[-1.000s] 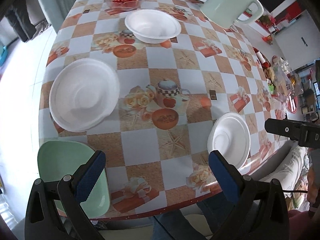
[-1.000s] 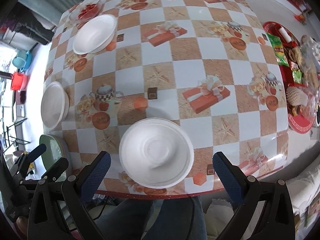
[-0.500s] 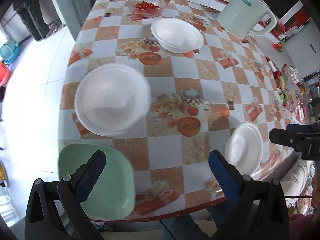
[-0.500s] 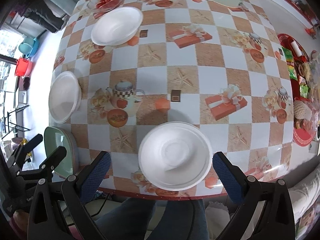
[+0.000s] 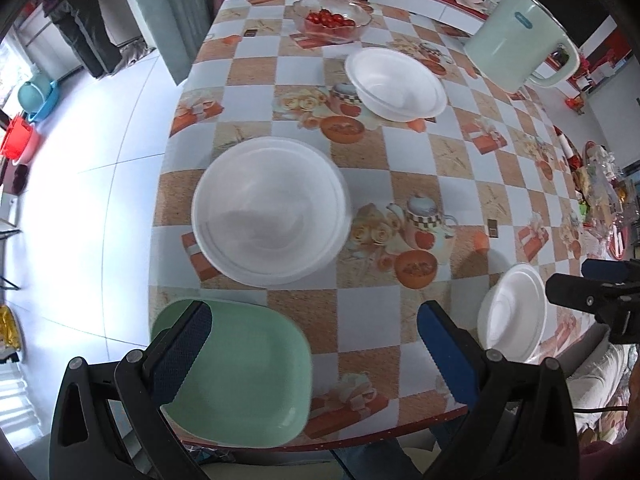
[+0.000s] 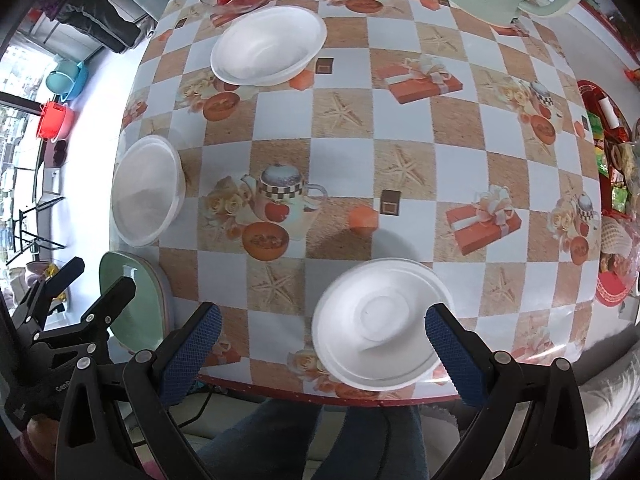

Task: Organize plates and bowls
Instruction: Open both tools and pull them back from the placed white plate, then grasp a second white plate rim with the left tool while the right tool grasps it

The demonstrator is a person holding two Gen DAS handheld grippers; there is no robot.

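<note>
A pale green square plate [image 5: 244, 376] lies at the table's near left corner, and my left gripper [image 5: 314, 354] hangs open above its right half. Beyond it sits a large white bowl [image 5: 270, 216], and a smaller white bowl [image 5: 396, 84] rests further back. A white plate [image 6: 380, 328] lies at the near edge, where my right gripper [image 6: 324, 354] stands open around its left part. In the right wrist view the green plate [image 6: 138, 300], the large bowl [image 6: 146, 190] and the far bowl [image 6: 268, 44] show on the left, as does the left gripper [image 6: 86, 280].
A glass bowl of cherry tomatoes [image 5: 330, 20] stands at the far end, and a big mint jug [image 5: 516, 44] at the far right. Snacks on a red tray [image 6: 612, 184] crowd the right edge. The person's legs [image 6: 280, 444] are below the near edge.
Both grippers have shifted: the left view now takes in more of the green plate and large bowl, and the white plate sits further right between the right fingers. Jaws stayed open.
</note>
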